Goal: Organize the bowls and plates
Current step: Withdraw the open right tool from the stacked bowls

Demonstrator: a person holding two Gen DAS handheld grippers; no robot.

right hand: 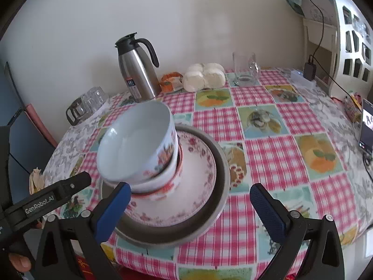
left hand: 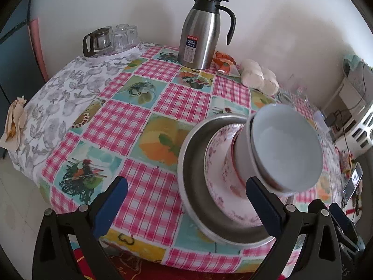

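Bare tablecloth (right hand: 275, 163) right of the bowl stack (right hand: 139, 149); thermos (right hand: 137, 70) stands behind.

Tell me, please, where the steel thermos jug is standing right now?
The steel thermos jug stands at the far edge of the table by the wall, between the tray of glasses and the orange packet.

Checked tablecloth (right hand: 268, 158) under metal plate (right hand: 219, 163), thermos (right hand: 137, 74)

1. A plain off-white wall (right hand: 198, 18) rises behind the desk (left hand: 149, 107), evenly lit by soft daylight.
2. Pale tiled floor (left hand: 14, 200) shows at the left.
3. A white shelf unit (right hand: 349, 35) stands at the right.
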